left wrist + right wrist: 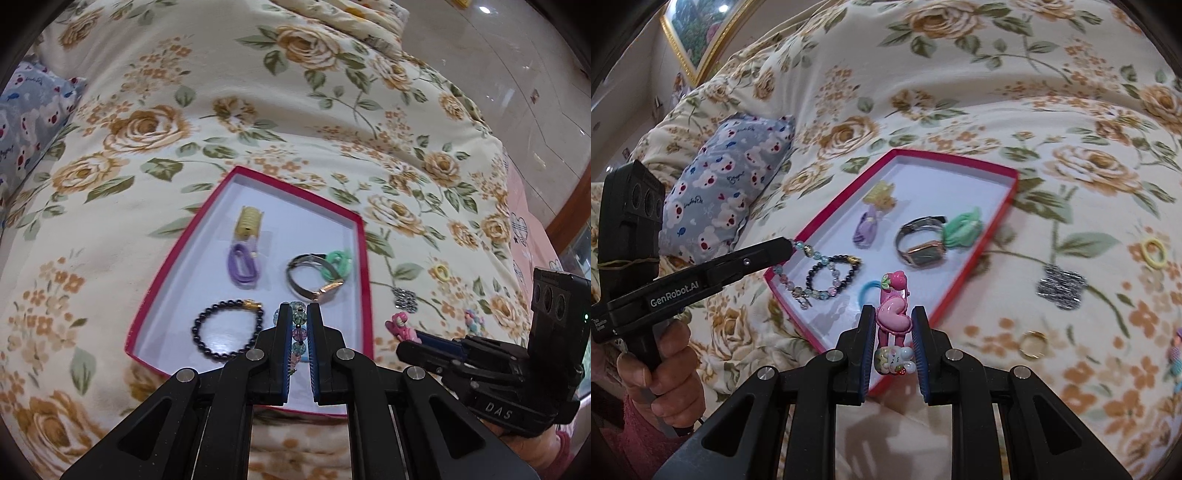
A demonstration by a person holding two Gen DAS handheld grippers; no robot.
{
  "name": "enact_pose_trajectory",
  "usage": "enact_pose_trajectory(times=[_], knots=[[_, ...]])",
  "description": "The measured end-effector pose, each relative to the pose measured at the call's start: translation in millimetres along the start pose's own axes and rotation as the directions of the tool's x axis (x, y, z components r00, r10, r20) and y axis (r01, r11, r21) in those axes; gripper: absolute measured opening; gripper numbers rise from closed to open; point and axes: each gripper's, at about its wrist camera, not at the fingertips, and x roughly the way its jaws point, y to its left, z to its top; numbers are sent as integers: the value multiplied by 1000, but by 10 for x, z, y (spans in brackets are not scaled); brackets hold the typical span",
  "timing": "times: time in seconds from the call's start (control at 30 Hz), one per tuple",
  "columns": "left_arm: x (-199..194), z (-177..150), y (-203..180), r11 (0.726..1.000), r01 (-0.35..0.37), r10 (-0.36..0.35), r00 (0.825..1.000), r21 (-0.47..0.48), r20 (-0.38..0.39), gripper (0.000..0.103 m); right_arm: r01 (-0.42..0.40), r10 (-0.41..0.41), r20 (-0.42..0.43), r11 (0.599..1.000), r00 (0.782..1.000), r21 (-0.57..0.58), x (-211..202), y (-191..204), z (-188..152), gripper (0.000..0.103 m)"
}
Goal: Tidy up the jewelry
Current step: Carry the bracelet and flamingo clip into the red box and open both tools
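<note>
We see our left claw pinched shut on a glass-bead bracelet dangling over the red box; right claw clamps a pink hair clip at box's near edge, on bed.

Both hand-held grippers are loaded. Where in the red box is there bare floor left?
Red box: bare at its far end beyond the yellow clip, and along the near edge between the dark bead bracelet and the watch. The middle is crowded.
</note>
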Motion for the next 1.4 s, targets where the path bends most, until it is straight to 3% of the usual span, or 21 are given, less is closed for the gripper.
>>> enact_pose_trajectory(times=[0.5, 0.8, 1.4], knots=[[353, 47, 408, 992, -93, 89, 995, -81, -46, 7, 7, -10, -79, 999, 997, -36, 474, 85, 64, 19], [577, 36, 531, 975, -193, 182, 978, -111, -97, 7, 26, -32, -129, 998, 991, -52, 722, 77, 46, 20], [710, 26, 550, 967, -229, 214, 968, -110, -134, 10, 25, -35, -135, 997, 990, -74, 786, 125, 34, 21]])
